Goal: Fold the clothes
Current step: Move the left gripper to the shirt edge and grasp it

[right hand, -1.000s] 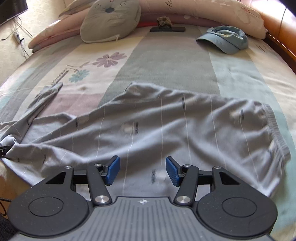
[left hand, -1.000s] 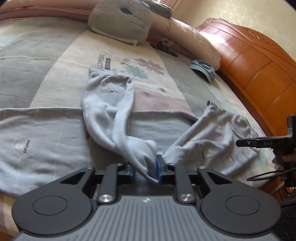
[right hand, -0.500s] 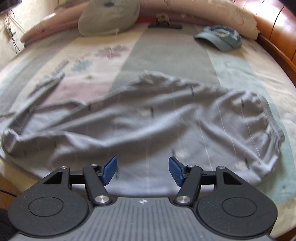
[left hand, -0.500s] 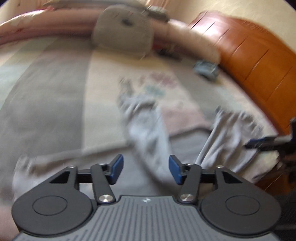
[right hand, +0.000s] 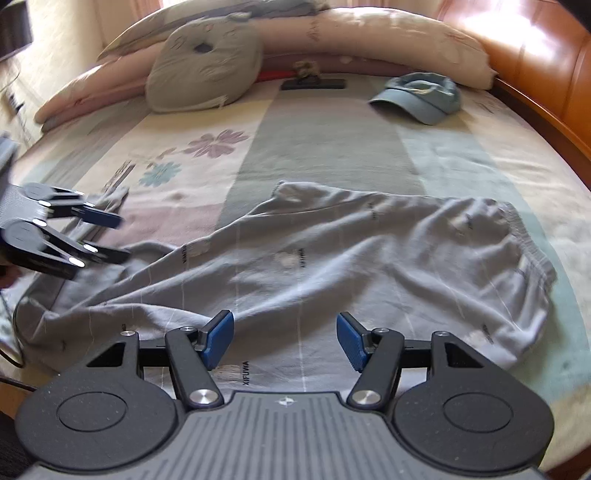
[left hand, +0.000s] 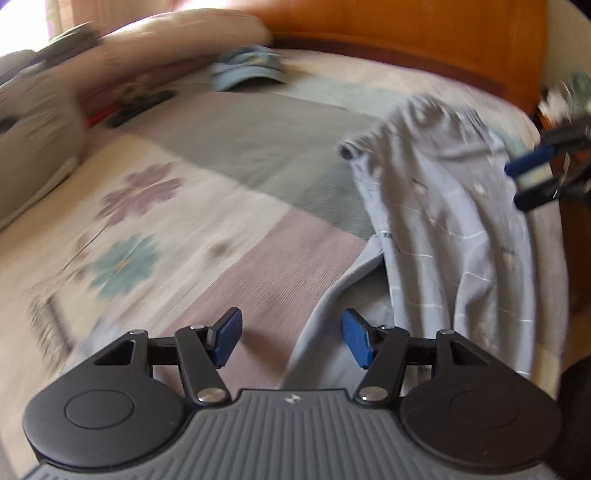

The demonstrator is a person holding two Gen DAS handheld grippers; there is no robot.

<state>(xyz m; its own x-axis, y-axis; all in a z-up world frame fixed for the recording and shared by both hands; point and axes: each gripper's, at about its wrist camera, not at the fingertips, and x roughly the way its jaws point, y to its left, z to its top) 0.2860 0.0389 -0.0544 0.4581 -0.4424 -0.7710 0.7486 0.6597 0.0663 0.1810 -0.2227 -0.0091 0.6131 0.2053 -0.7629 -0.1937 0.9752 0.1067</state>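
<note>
The right wrist view alone shows the whole grey garment, spread crumpled across the near half of the bed, its ribbed hem at 3 o'clock and a sleeve trailing toward 9 o'clock. It also shows a grey cushion at 11 o'clock and a blue cap at 1 o'clock. The left wrist view, blurred, sees only part of the grey garment, running from 5 o'clock up to 2 o'clock, and the wooden headboard along the top.

The right claw stands spread above the garment's near edge, with cloth visible beneath the gap and nothing pinched. The left claw appears at 9 o'clock, over the sleeve end; its jaws have just been opening and now stand apart, holding nothing. In its own view, a fold of the garment lies under its right-hand finger.
</note>
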